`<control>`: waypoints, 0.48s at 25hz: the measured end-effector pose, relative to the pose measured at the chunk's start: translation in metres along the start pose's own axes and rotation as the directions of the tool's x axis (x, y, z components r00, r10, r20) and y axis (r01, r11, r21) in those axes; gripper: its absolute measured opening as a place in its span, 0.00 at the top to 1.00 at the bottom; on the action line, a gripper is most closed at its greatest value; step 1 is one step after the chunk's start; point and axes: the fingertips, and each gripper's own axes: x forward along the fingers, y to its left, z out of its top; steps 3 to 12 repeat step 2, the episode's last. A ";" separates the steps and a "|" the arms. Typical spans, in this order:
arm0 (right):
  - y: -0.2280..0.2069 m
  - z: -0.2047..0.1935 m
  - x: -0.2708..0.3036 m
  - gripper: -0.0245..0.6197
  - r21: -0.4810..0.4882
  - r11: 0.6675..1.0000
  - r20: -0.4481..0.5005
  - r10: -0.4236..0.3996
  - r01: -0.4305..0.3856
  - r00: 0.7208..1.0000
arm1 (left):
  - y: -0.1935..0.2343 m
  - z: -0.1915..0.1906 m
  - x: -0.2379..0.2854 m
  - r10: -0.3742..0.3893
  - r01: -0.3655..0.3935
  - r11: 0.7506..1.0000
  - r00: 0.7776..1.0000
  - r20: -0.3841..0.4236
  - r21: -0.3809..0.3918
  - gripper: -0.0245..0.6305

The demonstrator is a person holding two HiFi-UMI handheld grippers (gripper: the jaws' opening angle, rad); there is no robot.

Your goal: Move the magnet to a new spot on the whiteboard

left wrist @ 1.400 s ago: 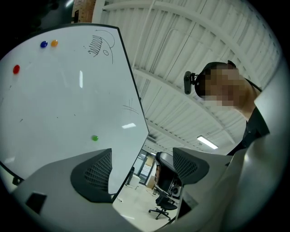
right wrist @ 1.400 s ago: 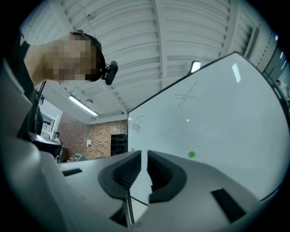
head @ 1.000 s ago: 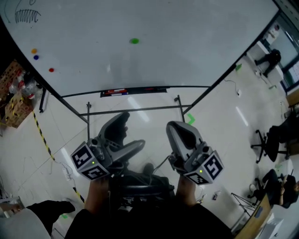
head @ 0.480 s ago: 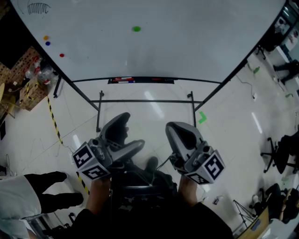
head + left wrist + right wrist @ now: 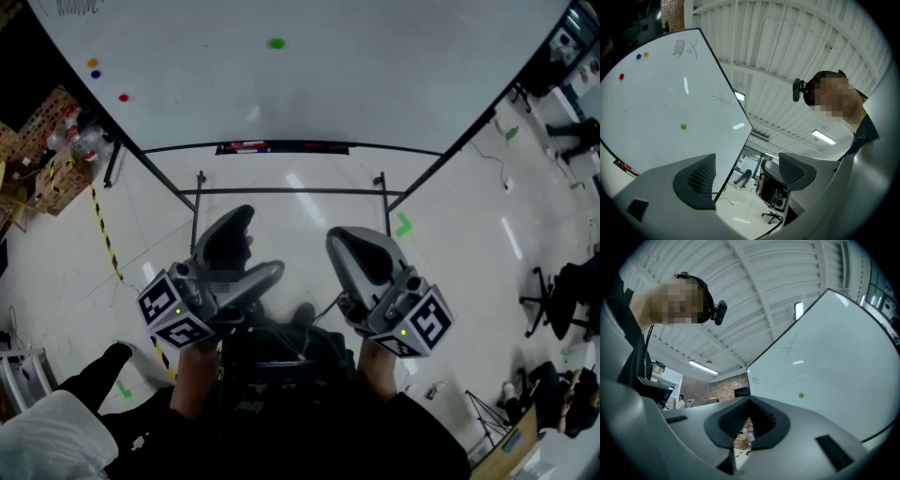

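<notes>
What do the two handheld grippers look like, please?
Both the left gripper and the right gripper are smooth grey moulded shells with curved jaws lined by dark textured pads. Each carries a cube of black-and-white square markers with a small green light. The person wears a dark top.

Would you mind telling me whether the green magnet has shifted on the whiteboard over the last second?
No. The green magnet keeps its place above the marker tray on the whiteboard; only the view itself has shifted.
</notes>
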 end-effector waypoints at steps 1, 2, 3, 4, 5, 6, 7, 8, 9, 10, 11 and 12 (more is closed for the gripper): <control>0.001 -0.001 0.002 0.93 -0.004 1.000 0.000 0.000 0.000 1.000 | 0.001 0.002 0.000 -0.005 0.005 1.000 1.000 0.002 0.000 0.33; 0.003 -0.002 0.003 0.93 -0.009 1.000 0.000 0.000 0.000 1.000 | 0.003 0.003 -0.001 -0.010 0.010 1.000 1.000 0.004 0.001 0.33; 0.003 -0.002 0.003 0.93 -0.009 1.000 0.000 0.000 0.000 1.000 | 0.003 0.003 -0.001 -0.010 0.010 1.000 1.000 0.004 0.001 0.33; 0.003 -0.002 0.003 0.93 -0.009 1.000 0.000 0.000 0.000 1.000 | 0.003 0.003 -0.001 -0.010 0.010 1.000 1.000 0.004 0.001 0.33; 0.003 -0.002 0.003 0.93 -0.009 1.000 0.000 0.000 0.000 1.000 | 0.003 0.003 -0.001 -0.010 0.010 1.000 1.000 0.004 0.001 0.33; 0.003 -0.002 0.003 0.93 -0.009 1.000 0.000 0.000 0.000 1.000 | 0.003 0.003 -0.001 -0.010 0.010 1.000 1.000 0.004 0.001 0.33; 0.003 -0.002 0.003 0.93 -0.009 1.000 0.000 0.000 0.000 1.000 | 0.003 0.003 -0.001 -0.010 0.010 1.000 1.000 0.004 0.001 0.33; 0.003 -0.002 0.003 0.93 -0.009 1.000 0.000 0.000 0.000 1.000 | 0.003 0.003 -0.001 -0.010 0.010 1.000 1.000 0.004 0.001 0.33; 0.003 -0.002 0.003 0.93 -0.009 1.000 0.000 0.000 0.000 1.000 | 0.003 0.003 -0.001 -0.010 0.010 1.000 1.000 0.004 0.001 0.33; 0.003 -0.002 0.003 0.93 -0.009 1.000 0.000 0.000 0.000 1.000 | 0.003 0.003 -0.001 -0.010 0.010 1.000 1.000 0.004 0.001 0.33; 0.003 -0.002 0.003 0.93 -0.009 1.000 0.000 0.000 0.000 1.000 | 0.003 0.003 -0.001 -0.010 0.010 1.000 1.000 0.004 0.001 0.33; 0.003 -0.002 0.003 0.93 -0.009 1.000 0.000 0.000 0.000 1.000 | 0.003 0.003 -0.001 -0.010 0.010 1.000 1.000 0.004 0.001 0.33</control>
